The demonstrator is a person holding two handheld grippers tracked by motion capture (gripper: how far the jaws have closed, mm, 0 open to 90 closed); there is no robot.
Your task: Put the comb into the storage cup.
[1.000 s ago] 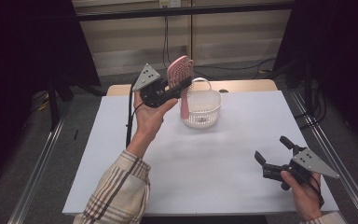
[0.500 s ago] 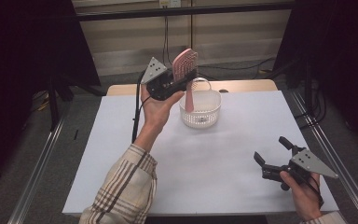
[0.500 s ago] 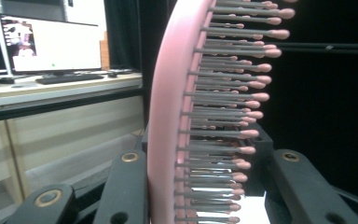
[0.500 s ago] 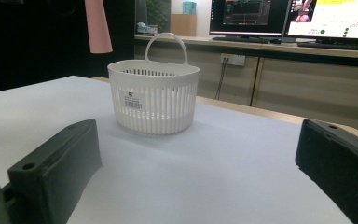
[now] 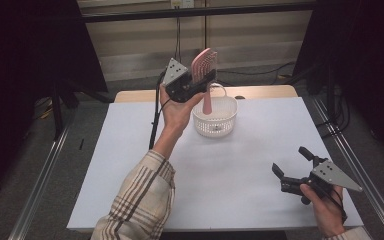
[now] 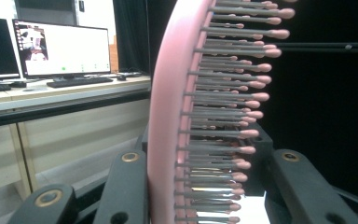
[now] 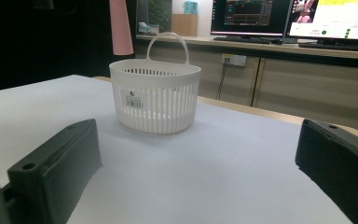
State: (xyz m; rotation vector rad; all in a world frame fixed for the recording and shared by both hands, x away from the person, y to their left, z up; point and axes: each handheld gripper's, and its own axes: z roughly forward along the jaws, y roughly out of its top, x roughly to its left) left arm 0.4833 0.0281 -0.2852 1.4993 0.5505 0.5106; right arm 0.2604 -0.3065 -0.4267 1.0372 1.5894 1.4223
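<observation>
The pink hairbrush [image 5: 204, 65] is held up in the air at the far middle of the scene, its bristled head uppermost and its handle pointing down at the near-left rim of the white basket [image 5: 215, 118]; the handle tip seems to hang just above the opening, though whether it has crossed below the rim I cannot tell. The left tongs [image 5: 200, 82] pinch the brush across its head: in the left gripper view one black jaw lies against the smooth pink back and the other stands on the bristle side, the bristles [image 6: 223, 135] sticking out between them. The basket stands upright on the white surface [image 5: 130, 150], toward its far edge, with its loop handle raised and nothing seen inside it from the right gripper view, where the pink handle tip [image 7: 121, 28] hangs above its left rim. The right tongs [image 5: 294, 165] rest low at the near right, well apart from the basket, spread and holding nothing. The step in hand looks like carrying the brush over the basket to drop it in. The next move probably calls for centring the handle over the opening, clear of the loop handle, lowering it inside, then spreading the left tongs so the brush slides in rather than tipping the light basket.
</observation>
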